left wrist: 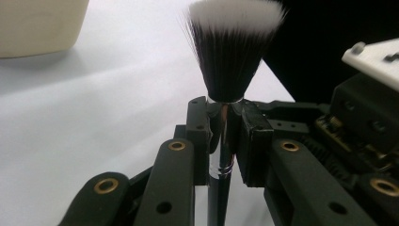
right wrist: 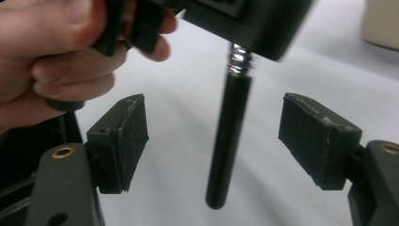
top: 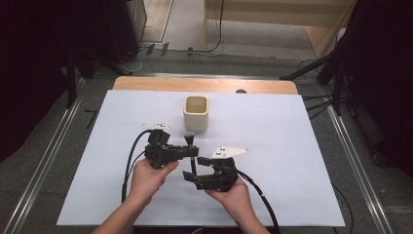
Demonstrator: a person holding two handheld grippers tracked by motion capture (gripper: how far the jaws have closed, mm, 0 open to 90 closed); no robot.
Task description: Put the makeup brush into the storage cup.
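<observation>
A makeup brush [top: 189, 138] with black bristles tipped white [left wrist: 233, 52] stands upright over the white sheet, a little in front of a beige cup [top: 196, 113]. My left gripper [top: 195, 152] is shut on the brush's shiny ferrule, its pads [left wrist: 200, 136] pressing both sides just under the bristles. The black handle [right wrist: 230, 136] hangs down between the jaws of my right gripper [right wrist: 221, 141]. That gripper [top: 194, 168] is open, with both pads well clear of the handle and the handle's lower end free.
The white sheet [top: 292, 146] covers a wooden table [top: 146, 83]. The person's left hand [right wrist: 56, 52] is close to my right gripper. Cables trail from both grippers toward the near edge. Dark stands and floor rails flank the table.
</observation>
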